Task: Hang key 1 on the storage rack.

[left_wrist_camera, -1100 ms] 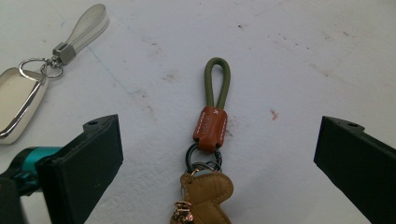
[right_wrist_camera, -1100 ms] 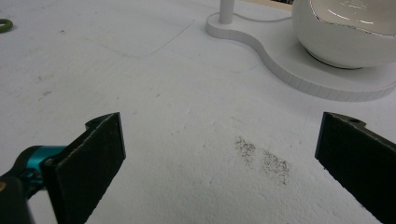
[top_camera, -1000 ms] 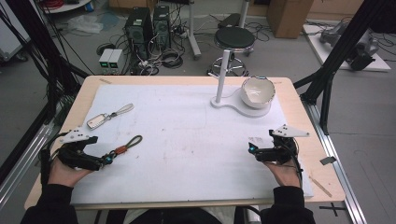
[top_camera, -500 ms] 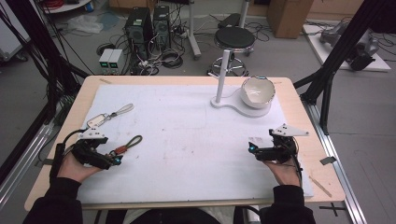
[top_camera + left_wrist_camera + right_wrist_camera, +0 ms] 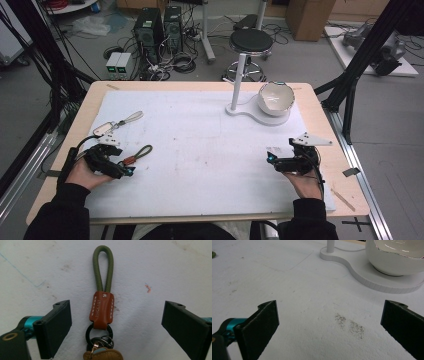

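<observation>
Plainly olive-cord keychain, tan leather tab

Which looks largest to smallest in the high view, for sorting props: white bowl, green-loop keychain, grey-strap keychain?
1. white bowl, clearly largest.
2. grey-strap keychain and green-loop keychain: about alike; the green one is partly hidden by the left gripper, so no firm ranking.

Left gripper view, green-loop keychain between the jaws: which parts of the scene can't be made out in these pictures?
- Keychain: its lower rings and tan tag are cut off by the bottom edge of the left gripper view.
- Stamped lettering on its brown leather tab: too small and blurred to read.
- Second keychain: too small in the high view to make out its parts.
- Bowl: top cut off by the right gripper view's upper edge.
</observation>
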